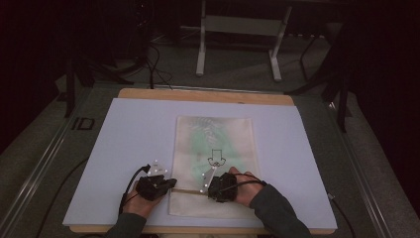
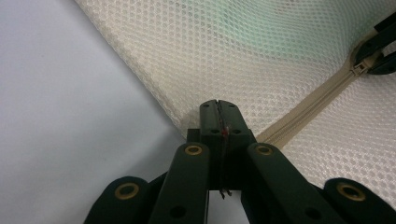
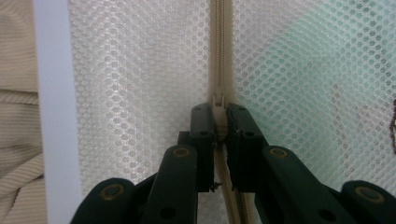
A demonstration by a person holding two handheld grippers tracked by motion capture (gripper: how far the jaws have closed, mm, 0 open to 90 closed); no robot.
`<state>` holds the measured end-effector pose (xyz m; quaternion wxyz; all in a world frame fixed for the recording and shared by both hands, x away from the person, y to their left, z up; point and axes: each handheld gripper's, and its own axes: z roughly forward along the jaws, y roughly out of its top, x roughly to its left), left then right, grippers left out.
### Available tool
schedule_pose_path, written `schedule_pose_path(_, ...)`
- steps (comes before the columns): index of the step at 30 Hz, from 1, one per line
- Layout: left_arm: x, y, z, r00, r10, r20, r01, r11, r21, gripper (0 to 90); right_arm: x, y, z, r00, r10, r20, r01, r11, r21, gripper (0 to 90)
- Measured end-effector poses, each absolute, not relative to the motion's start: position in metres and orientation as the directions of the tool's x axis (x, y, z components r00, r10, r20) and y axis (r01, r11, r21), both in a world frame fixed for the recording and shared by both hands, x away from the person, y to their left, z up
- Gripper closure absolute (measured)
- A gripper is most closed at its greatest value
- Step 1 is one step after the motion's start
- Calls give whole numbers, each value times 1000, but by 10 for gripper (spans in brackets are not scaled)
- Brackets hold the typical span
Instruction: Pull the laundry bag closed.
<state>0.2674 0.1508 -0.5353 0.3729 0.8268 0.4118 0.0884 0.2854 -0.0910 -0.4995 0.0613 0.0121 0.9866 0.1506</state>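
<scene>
pinching the zipper pull (image 3: 218,108), right tool (image 3: 219,122); left tool (image 2: 218,108) clamps mesh bag (image 2: 243,51) edge.

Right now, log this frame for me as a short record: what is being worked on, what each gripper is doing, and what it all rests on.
item: mesh zipper bag, lying flat, something green showing through the mesh
surface: pale board on a wooden table
left gripper: shut, pinching the bag's edge at the zipper's end
right gripper: shut on the zipper slider
zipper: beige, running across the bag near the person's side
hands: one on each gripper, entering from the bottom of the high view
</scene>
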Motion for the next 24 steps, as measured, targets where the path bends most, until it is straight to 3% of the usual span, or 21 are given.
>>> schedule_pose_path(24, 267, 150, -535, 646, 747, -155, 613, -388, 688, 894, 285, -97, -498, -992, 43, -119, 7, 956, 294, 822)
